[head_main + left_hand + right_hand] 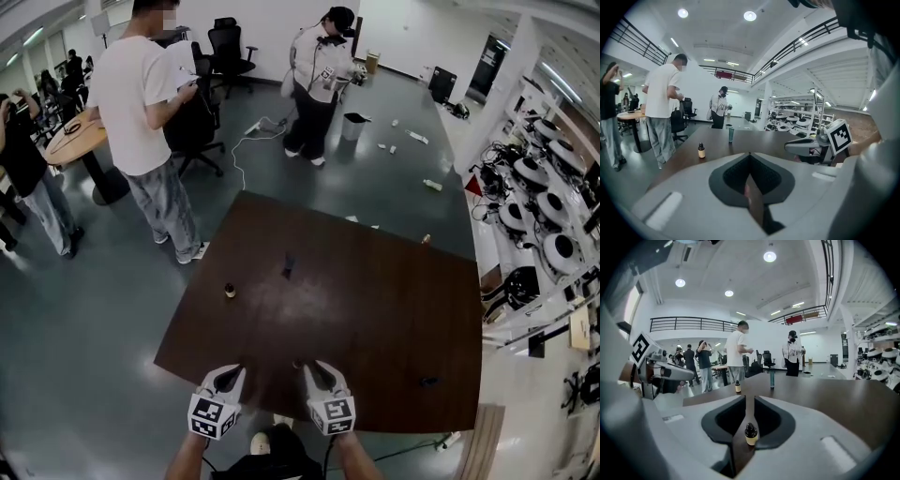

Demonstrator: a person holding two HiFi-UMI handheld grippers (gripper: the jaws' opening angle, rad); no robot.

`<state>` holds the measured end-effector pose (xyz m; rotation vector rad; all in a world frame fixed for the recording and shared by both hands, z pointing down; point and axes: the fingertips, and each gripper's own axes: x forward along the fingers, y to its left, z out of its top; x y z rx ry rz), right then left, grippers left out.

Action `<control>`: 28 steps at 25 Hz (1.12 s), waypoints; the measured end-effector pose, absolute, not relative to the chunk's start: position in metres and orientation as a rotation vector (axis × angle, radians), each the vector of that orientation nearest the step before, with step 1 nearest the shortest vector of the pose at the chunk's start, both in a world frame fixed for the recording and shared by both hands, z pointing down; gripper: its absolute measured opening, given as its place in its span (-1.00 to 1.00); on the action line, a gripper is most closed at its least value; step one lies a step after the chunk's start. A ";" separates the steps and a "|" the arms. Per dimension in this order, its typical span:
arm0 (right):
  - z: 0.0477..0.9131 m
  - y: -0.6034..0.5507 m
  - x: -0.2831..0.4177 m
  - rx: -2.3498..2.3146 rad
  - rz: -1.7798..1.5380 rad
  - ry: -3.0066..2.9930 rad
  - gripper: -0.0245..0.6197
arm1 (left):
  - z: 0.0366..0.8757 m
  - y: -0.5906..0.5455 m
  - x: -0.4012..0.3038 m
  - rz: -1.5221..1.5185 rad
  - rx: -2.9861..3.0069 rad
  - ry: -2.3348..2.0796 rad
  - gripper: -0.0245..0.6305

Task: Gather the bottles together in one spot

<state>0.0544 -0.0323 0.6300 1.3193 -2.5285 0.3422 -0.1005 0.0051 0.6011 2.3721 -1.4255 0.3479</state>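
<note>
A dark brown table (375, 309) with a bare wooden top carries four items, all well apart. A tall teal bottle (289, 266) and a small amber bottle (230, 292) stand upright toward the far side. A small capped bottle (750, 434) stands near the near edge. A small dark object (427, 382), too small to identify, lies near the right corner.

Small amber bottle (230, 292), slim teal bottle (289, 265), black-capped pale bottle (750, 434), upright, apart.

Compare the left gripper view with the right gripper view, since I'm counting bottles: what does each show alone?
Only the left gripper view: the right gripper from the side. Only the right gripper view: a near bottle in the gap between that gripper's jaws, and the left gripper. Both: the far small bottle and tall teal bottle standing apart on the table.
</note>
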 end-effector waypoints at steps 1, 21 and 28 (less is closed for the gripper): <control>0.624 -0.034 0.055 1.323 0.337 -2.538 -0.80 | 0.599 0.005 -0.100 0.348 2.370 -1.427 -0.92; 0.566 -0.068 -0.040 1.048 0.338 -2.748 -0.92 | 0.554 -0.039 -0.133 0.248 2.263 -1.696 -0.92; 0.561 -0.071 -0.084 0.936 0.347 -2.805 -0.92 | 0.556 -0.032 -0.170 0.236 2.174 -1.791 -0.92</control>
